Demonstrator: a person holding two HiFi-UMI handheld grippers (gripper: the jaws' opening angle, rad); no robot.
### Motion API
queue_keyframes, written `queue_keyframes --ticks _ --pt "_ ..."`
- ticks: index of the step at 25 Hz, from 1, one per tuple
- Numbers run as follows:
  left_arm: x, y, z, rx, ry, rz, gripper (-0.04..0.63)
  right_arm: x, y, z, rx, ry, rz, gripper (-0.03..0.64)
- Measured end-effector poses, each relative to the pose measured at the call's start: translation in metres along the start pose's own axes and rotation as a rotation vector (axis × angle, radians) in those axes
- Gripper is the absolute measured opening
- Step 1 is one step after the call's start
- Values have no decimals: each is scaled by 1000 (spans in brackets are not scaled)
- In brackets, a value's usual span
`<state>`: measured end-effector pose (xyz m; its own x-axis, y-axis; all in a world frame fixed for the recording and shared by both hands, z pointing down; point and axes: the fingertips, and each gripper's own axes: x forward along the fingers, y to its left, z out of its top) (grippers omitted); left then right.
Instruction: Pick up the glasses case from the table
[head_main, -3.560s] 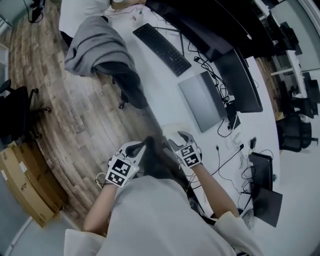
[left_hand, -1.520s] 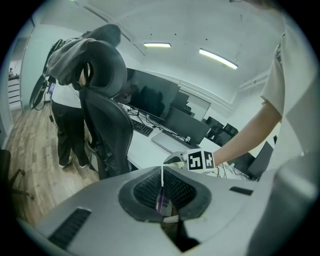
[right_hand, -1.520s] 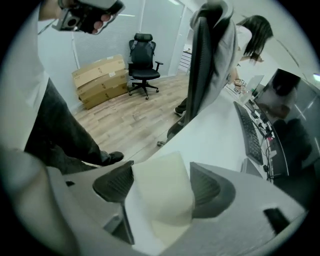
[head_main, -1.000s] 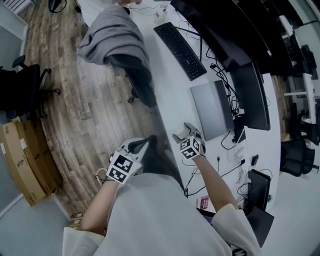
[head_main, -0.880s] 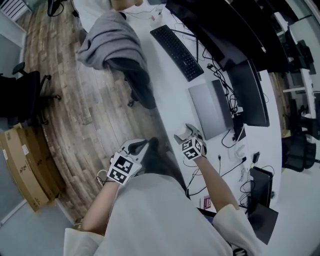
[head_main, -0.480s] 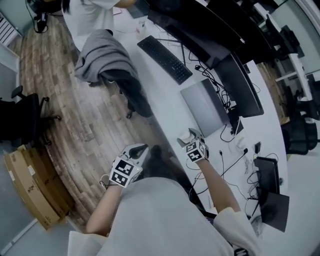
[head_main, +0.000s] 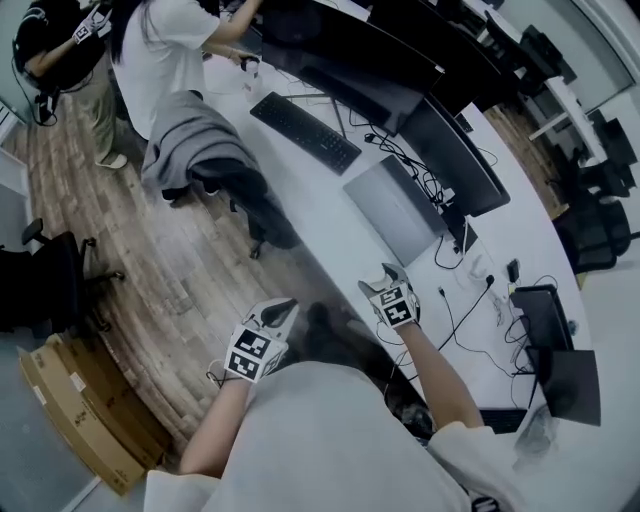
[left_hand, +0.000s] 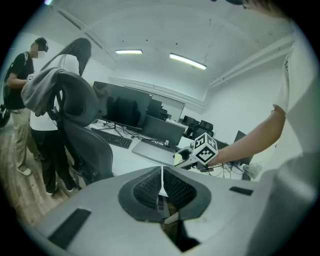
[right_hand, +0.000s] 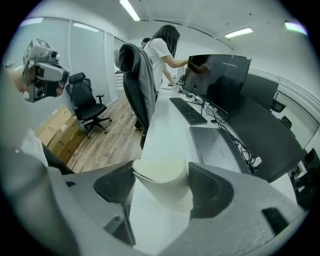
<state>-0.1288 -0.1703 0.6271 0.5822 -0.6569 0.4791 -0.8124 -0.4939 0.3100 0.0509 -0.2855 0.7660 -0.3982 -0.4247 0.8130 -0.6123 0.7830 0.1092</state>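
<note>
— Tongs first: right tongs (right_hand: 161, 174) are clamped on the pale cream, rounded hard-shell glasses case (right_hand: 165, 192), one pad on each side. Case is off the white surface (right_hand: 165, 125), hanging above it near the front edge.
— Left?
— Left tongs (left_hand: 161, 184) are closed together with nothing between them, out past the surface edge over the wood-plank floor (head_main: 170, 270). Looks idle.
— Tips for the step?
— Lift looks basically done, I'd say. The shell is smooth and curved, so it could slip or pivot. Hold pressure steady, rise straight, no wrist twisting. Closed silver laptop (right_hand: 215, 145) lies further along the surface, well apart, so no clash likely.
— Pose?
— Right forearm reaches forward over the surface, tongs tipped steeply down. Left hand sits close by the torso, tongs pointing forward and slightly down.
</note>
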Motion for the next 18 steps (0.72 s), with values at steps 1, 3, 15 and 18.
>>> queue_keyframes --ticks 1,3,15,18 --pt "-2 -2 0 5 -1 -7 11 -4 1 -1 18 -4 -7 336" --pt "-6 -5 0 17 -5 -20 11 -12 1 -3 49 -14 -22 336" --pt "-13 -36 3 100 7 -130 11 -86 -12 -20 267 -109 -129 336" --pt "-9 -49 4 117 15 -149 11 -104 -16 -31 319 -135 -145 336"
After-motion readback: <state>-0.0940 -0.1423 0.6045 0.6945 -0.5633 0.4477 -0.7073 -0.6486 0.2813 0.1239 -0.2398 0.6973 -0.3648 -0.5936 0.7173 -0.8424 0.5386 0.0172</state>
